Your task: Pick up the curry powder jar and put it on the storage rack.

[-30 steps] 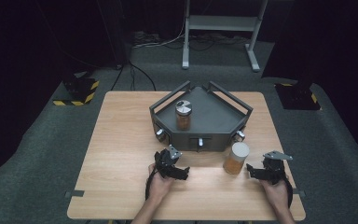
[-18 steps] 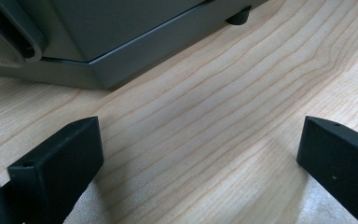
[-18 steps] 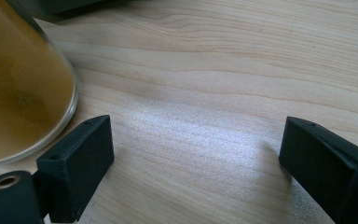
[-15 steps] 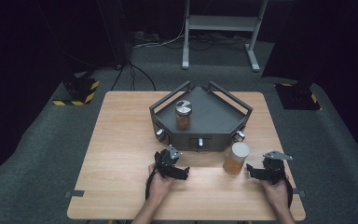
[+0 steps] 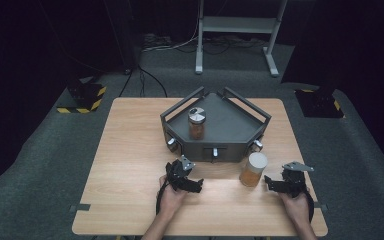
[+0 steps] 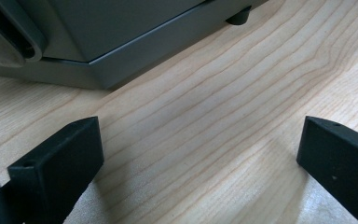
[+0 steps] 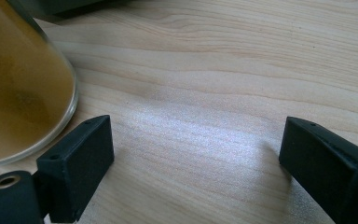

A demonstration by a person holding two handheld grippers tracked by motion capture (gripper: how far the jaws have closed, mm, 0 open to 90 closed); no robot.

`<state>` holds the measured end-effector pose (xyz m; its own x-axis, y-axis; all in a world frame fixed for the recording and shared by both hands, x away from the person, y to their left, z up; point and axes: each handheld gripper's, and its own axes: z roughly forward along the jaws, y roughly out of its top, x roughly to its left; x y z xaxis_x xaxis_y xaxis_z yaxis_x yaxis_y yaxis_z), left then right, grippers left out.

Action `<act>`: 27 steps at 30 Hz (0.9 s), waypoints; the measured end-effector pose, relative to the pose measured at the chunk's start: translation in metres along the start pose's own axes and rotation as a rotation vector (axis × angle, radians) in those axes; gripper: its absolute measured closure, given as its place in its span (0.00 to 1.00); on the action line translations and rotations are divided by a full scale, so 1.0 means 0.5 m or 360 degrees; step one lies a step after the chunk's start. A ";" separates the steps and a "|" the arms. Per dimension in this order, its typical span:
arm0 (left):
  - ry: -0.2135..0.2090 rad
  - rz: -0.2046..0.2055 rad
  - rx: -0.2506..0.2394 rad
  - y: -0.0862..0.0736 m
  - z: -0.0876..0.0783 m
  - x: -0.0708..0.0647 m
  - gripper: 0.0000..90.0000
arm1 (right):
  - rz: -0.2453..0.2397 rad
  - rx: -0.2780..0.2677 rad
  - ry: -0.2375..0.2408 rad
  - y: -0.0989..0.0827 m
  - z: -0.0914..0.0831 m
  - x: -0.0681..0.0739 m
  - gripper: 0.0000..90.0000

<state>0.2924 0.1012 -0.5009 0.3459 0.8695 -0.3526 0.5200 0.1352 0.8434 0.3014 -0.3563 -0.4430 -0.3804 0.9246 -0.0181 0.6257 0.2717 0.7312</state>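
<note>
A grey five-sided tray point(image 5: 230, 134) stands on the wooden table point(image 5: 130, 150); a small jar point(image 5: 196, 123) with a silver lid and brown contents stands inside it. A larger jar point(image 5: 253, 169) with a pale lid and amber contents stands on the table just in front of the tray's right corner. My left gripper point(image 5: 196, 185) rests open on the table in front of the tray point(image 6: 121, 42), jaws wide apart over bare wood point(image 6: 205, 140). My right gripper point(image 5: 270, 183) lies open just right of the larger jar point(image 7: 23, 93), nothing between its jaws.
Round knobs point(image 5: 172, 143) stick out from the tray's front corners and a small latch point(image 5: 214, 152) from its front face. Bare wood stretches left of the tray. Beyond the table lie dark floor, cables, a metal stand point(image 5: 235, 30) and striped black-yellow bases point(image 5: 87, 97).
</note>
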 end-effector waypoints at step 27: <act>-0.0002 0.0004 0.0000 0.000 0.000 0.000 0.01 | -0.0110 0.0040 0.0097 0.009 -0.004 0.000 0.06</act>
<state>0.2925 0.1014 -0.5010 0.3481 0.8694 -0.3508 0.5190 0.1330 0.8444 0.3028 -0.3555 -0.4386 -0.4633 0.8858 -0.0259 0.6130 0.3415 0.7125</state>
